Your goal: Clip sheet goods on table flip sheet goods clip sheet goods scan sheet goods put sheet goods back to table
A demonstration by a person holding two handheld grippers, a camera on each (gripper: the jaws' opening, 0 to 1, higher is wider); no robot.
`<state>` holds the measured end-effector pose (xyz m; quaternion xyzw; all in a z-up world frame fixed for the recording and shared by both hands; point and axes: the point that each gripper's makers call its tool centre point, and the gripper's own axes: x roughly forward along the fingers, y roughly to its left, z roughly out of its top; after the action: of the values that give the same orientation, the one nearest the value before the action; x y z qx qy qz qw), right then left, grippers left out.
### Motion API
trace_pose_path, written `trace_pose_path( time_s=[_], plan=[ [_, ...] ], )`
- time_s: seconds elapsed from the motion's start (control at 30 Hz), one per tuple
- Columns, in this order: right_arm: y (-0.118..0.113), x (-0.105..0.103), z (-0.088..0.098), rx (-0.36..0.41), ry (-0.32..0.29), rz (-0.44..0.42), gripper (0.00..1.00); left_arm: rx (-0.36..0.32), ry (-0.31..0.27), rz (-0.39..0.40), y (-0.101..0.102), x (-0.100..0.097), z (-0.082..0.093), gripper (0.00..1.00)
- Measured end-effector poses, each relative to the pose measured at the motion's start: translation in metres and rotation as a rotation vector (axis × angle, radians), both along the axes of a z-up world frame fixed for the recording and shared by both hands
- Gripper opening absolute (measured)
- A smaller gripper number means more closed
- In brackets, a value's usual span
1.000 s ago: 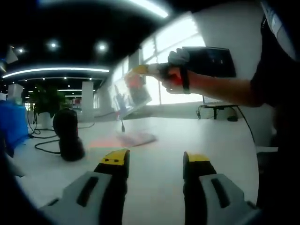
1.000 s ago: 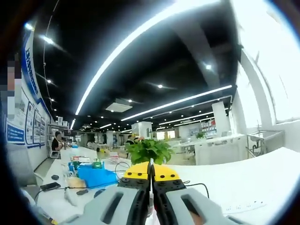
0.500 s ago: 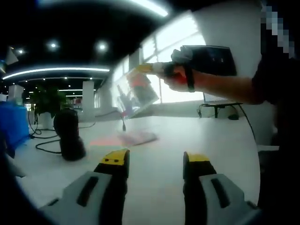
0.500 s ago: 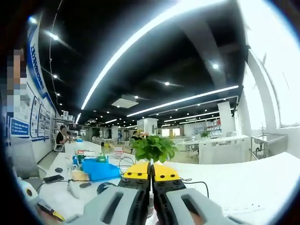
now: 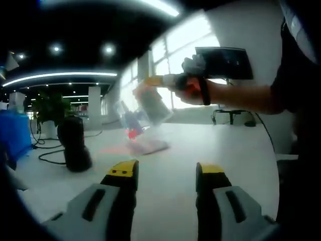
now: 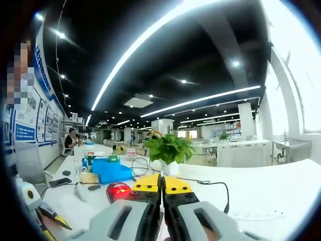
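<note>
The right gripper (image 5: 153, 80), clenched on a clear packet (image 5: 148, 103), holds it above the table (image 5: 170, 175) before the black scanner (image 5: 72, 143) (red glow showing). Scanning step, I judge. The left gripper (image 5: 165, 173) hangs released; setting down follows.

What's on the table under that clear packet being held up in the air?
Under the clear packet, held by the right hand-held gripper, another packet lies on the white table in a reddish glow. Its contents are too blurred to tell.

No text is legible; the blue wall posters (image 6: 22, 131) carry lettering too blurred to read.
</note>
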<state>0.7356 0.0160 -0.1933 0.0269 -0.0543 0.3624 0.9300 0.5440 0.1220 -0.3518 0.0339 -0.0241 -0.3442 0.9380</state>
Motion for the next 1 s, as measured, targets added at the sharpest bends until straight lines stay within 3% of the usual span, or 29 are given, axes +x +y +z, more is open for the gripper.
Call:
trace_pose_path(
  time_s=[0.47, 0.57, 1.0],
  plan=[
    [0.004, -0.01, -0.025, 0.029, 0.071, 0.04, 0.0, 0.019, 0.011, 0.005, 0.0, 0.001, -0.004, 0.38],
    [0.004, -0.01, -0.031, -0.005, 0.063, 0.036, 0.0, 0.019, 0.012, 0.007, 0.0, 0.002, -0.004, 0.38],
    [-0.027, 0.024, -0.052, -0.022, 0.092, -0.057, 0.0, 0.025, 0.016, 0.015, 0.001, 0.003, -0.005, 0.38]
  ],
)
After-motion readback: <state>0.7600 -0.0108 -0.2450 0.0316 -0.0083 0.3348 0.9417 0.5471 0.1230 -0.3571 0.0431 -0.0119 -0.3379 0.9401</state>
